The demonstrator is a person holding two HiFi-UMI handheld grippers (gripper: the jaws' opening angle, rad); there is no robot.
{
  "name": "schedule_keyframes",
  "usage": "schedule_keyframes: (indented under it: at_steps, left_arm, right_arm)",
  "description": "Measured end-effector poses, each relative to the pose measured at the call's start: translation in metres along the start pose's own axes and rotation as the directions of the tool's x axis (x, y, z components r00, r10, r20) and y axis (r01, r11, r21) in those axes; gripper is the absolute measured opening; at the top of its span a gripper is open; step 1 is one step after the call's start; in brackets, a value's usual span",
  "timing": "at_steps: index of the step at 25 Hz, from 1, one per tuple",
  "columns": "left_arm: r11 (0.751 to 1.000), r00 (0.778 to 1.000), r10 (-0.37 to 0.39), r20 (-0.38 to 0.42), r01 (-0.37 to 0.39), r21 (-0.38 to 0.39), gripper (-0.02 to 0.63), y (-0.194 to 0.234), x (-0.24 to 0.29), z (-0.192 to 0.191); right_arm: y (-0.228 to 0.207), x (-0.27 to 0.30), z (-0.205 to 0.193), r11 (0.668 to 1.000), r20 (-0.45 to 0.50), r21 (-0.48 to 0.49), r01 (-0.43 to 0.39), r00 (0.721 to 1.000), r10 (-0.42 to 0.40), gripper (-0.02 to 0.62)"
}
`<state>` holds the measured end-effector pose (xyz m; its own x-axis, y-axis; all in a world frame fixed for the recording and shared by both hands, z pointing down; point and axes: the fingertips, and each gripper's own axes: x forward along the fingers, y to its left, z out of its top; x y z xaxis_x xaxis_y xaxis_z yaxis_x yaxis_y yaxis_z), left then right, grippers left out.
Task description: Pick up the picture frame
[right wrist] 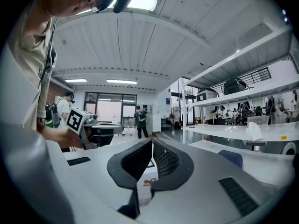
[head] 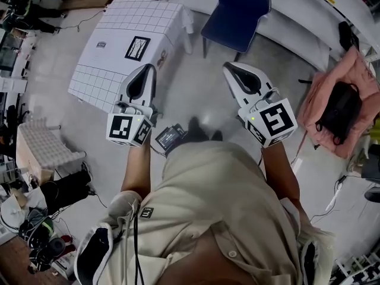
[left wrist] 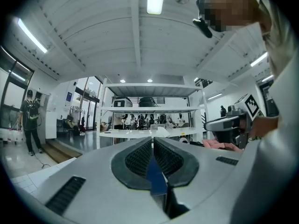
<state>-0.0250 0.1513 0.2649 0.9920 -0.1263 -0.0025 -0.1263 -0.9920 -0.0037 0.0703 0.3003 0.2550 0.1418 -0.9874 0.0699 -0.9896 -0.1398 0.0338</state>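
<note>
Black-edged frame (head: 138, 47) flat on counter (head: 98, 73), far left, well apart from both claws. Left claw (head: 148, 69) and right claw (head: 229, 67) pressed together, empty. Step in hand: approach. Next: move nearer, spread one claw, descend onto frame edge.

Right gripper (right wrist: 152, 143) jaws together and empty, left gripper (right wrist: 96, 127) beyond at left, shelves (right wrist: 243, 96) at right.

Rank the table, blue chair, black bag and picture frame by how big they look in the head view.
1. Table, largest by far.
2. Blue chair.
3. Black bag.
4. Picture frame, smallest, lying on the table.
No two look alike in size, so there are no ties.
</note>
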Motion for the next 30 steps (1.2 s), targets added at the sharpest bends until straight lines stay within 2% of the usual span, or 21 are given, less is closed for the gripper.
schedule_keyframes:
  at_steps: [7,13,20,30]
  left_arm:
    - [0.999,0.999,0.036,-0.003,-0.036,-0.003,0.026,0.018,0.016,-0.005]
    - [0.997,0.997,0.074,-0.030,-0.074,-0.027,0.026,0.043,0.037,-0.017]
    - [0.992,0.992,0.117,-0.046,-0.118,-0.033,0.026,0.092,0.055,-0.028]
    - [0.987,0.988,0.153,-0.027,-0.154,-0.051,0.025,0.156,0.088,-0.026]
  right_arm:
    - [-0.016,0.016,-0.007,1.000,-0.022,0.003,-0.013,1.000,0.013,0.028]
    - [-0.042,0.051,-0.013,0.999,-0.039,0.020,-0.041,0.998,0.042,0.028]
    - [-0.047,0.112,-0.018,0.995,-0.056,0.025,-0.096,0.994,0.097,0.028]
    - [-0.068,0.187,-0.010,0.992,-0.074,0.006,-0.125,0.989,0.126,0.028]
